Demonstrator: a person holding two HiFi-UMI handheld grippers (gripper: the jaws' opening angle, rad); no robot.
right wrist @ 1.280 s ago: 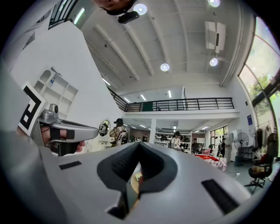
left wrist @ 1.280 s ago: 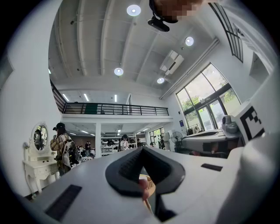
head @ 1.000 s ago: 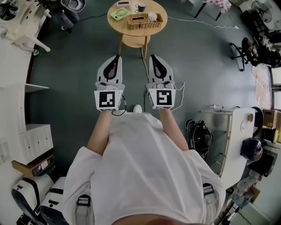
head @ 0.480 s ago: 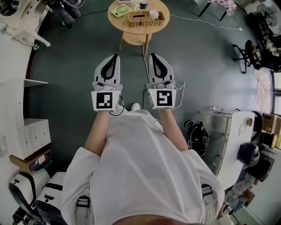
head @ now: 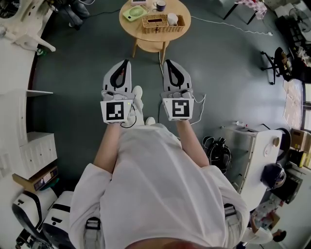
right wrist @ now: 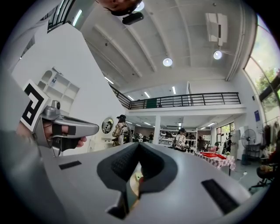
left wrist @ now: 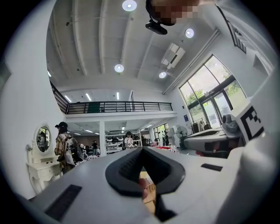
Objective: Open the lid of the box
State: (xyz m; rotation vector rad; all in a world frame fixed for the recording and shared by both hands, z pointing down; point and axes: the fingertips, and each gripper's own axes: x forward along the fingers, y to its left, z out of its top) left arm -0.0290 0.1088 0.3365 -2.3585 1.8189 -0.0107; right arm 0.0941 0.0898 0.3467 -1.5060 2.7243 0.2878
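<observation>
Head view has the woven rectangular wicker box lying on the round wooden table at the top of the picture, well ahead of both grippers and touched by neither. A white cup sits in the box's right end, a dark mug stands just behind the box, and a light green object lies to its left. The left gripper and the right gripper are held side by side over the dark grey floor, both pointing towards the table. In the left gripper view, the left gripper has its jaws closed tip to tip with nothing between them. The right gripper view shows the right gripper with its jaws likewise pressed together and empty. A white cable trails across the floor to the right of the table.
</observation>
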